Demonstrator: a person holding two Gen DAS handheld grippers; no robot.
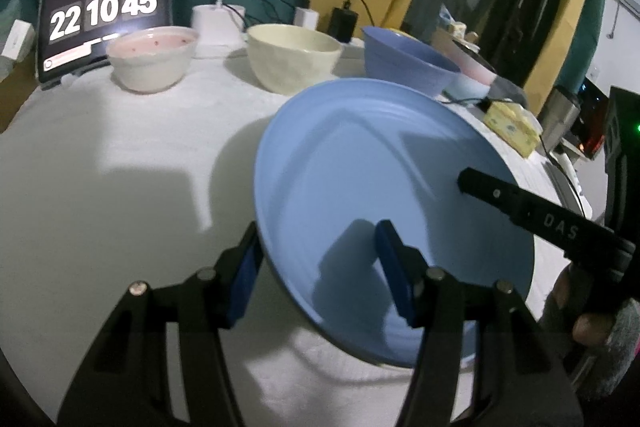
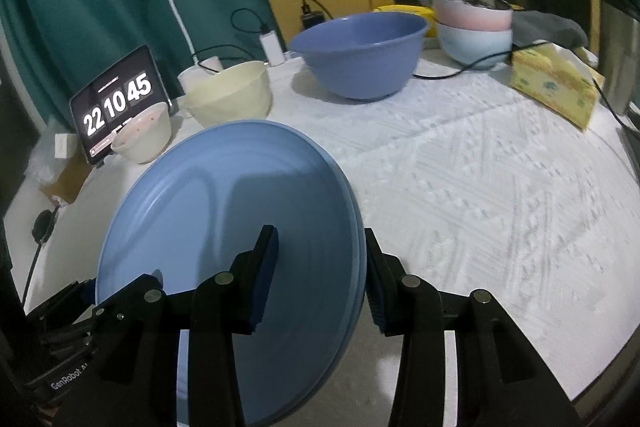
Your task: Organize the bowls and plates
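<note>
A light blue plate is held tilted above the white tablecloth; it also shows in the right wrist view. My left gripper straddles its left rim, one pad outside and one inside, jaws wide apart. My right gripper straddles its right rim the same way; its finger shows over the plate in the left wrist view. At the back stand a pink-lined white bowl, a cream bowl and a blue bowl.
A tablet clock and a lamp base stand at the back left. Stacked pink and pale blue bowls and a yellow tissue box sit at the right. Cables run along the back edge.
</note>
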